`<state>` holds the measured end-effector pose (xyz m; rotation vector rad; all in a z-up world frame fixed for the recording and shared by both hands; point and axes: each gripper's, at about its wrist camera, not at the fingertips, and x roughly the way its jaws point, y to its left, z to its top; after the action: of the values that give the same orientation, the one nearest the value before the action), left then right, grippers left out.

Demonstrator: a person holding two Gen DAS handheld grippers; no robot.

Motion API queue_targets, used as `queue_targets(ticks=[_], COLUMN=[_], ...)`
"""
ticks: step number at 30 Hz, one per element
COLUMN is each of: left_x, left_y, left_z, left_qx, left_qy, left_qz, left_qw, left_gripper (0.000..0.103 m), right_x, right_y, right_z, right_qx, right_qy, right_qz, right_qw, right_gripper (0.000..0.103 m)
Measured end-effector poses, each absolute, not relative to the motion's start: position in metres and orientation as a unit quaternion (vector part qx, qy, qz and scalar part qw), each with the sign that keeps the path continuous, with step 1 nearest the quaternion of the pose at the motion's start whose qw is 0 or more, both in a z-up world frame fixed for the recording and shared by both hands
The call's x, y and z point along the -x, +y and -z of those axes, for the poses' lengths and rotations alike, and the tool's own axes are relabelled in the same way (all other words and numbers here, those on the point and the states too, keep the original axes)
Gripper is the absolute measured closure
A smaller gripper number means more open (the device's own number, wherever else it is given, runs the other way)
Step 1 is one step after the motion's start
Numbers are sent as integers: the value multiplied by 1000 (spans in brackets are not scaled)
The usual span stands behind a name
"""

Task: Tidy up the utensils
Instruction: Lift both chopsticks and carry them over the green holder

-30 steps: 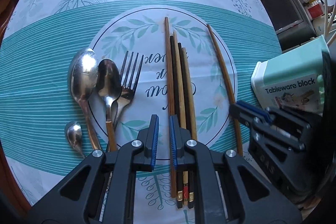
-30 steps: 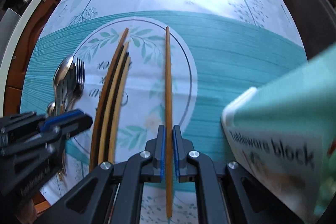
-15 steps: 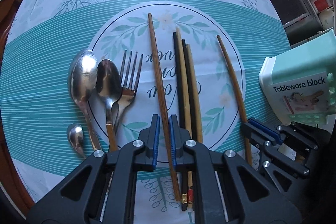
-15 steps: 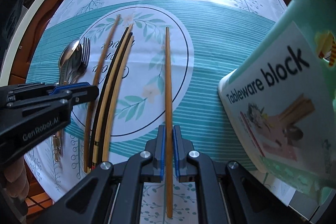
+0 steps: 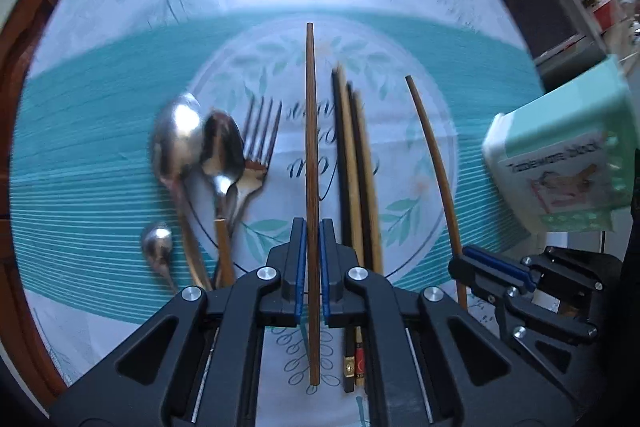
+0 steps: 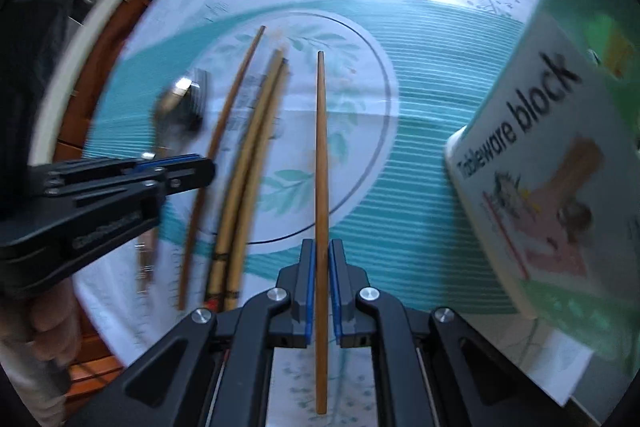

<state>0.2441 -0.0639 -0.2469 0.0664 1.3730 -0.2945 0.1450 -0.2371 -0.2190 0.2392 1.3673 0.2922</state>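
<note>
Pinching one brown wooden chopstick each, both tools should stay clamped while carrying toward the mint-green plastic tableware block at frame right.

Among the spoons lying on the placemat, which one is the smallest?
The smallest spoon lies apart, lower left of the two large spoons beside the fork. Its bowl is far smaller than theirs, and it touches neither.

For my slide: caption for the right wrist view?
Right hand-held gripper shut on a brown chopstick beside the tableware block.
</note>
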Motion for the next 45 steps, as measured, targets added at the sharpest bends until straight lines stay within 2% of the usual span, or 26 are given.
queue_targets(ticks=[9, 15, 28, 38, 45], left_x=[-191, -170, -168, -212, -241], left_y=[-82, -97, -164, -189, -208], left_z=[164, 119, 66, 41, 53], left_qx=[-35, -34, -44, 24, 60], left_qy=[515, 452, 398, 363, 345], left_qz=[198, 236, 285, 299, 286], left_qw=[833, 860, 871, 882, 892], left_gripper=[99, 99, 99, 99, 99], right_x=[-53, -2, -30, -71, -98], right_y=[-263, -297, -320, -338, -367], right_z=[138, 104, 88, 80, 78], right_qx=[-110, -88, 22, 15, -66], right_qy=[443, 326, 261, 229, 208], right_qz=[-194, -164, -93, -101, -104], right_qw=[868, 927, 961, 968, 970], right_gripper=[97, 97, 97, 97, 97])
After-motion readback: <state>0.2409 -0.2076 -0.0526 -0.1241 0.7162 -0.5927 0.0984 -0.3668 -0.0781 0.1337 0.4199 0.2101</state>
